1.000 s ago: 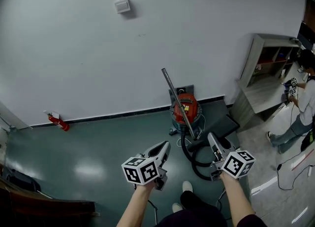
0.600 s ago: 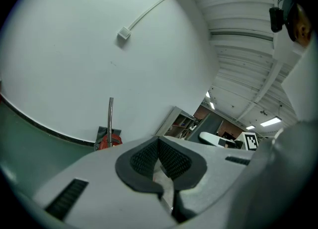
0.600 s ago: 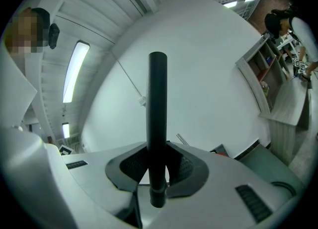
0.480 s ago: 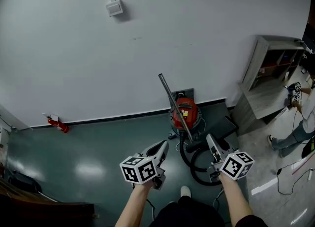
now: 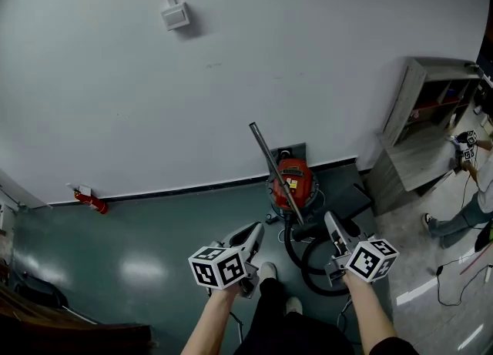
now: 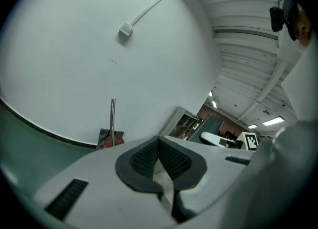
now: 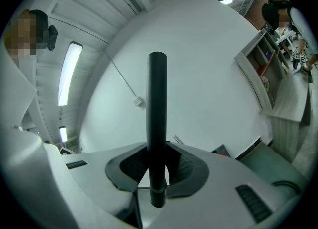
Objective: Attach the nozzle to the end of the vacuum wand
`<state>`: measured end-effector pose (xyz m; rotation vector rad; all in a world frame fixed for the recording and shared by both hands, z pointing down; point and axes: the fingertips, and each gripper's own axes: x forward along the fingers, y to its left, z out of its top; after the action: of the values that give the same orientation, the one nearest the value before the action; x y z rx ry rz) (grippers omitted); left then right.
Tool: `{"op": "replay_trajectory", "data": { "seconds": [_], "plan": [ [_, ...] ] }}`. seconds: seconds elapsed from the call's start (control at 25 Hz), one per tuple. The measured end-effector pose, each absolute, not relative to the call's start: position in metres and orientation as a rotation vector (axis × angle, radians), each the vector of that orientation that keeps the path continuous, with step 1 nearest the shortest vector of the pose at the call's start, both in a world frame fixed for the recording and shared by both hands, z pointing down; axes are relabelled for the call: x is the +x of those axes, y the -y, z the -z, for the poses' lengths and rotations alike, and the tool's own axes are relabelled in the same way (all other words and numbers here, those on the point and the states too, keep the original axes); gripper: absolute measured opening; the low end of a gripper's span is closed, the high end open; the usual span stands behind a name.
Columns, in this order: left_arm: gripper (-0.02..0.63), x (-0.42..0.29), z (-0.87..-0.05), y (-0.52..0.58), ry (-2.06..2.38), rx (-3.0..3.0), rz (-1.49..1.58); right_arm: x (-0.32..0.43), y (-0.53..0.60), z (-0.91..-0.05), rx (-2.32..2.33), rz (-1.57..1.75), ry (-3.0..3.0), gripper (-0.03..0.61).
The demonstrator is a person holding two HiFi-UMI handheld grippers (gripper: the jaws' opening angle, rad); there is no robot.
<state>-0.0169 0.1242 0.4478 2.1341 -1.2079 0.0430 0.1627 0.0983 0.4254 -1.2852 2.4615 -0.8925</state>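
While your right gripper clamps the nozzle, a plain black tube standing upright across its jaws, your left gripper is closed, empty. The silver vacuum wand slants up-left from the red vacuum at the far edge of the floor.

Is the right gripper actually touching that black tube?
Touching. The right gripper view shows the right gripper with its two pads closed against the black tube, which stands upright between them.
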Motion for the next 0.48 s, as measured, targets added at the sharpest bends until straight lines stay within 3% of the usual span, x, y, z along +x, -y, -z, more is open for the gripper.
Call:
{"op": "replay_trajectory", "data": {
  "seconds": [0.48],
  "plan": [
    [0.003,-0.051,-0.469,-0.042,1.155,2.130,-0.071,0.132,-0.021,-0.436,-1.351,0.902,-2.410,0.091]
  ]
}}
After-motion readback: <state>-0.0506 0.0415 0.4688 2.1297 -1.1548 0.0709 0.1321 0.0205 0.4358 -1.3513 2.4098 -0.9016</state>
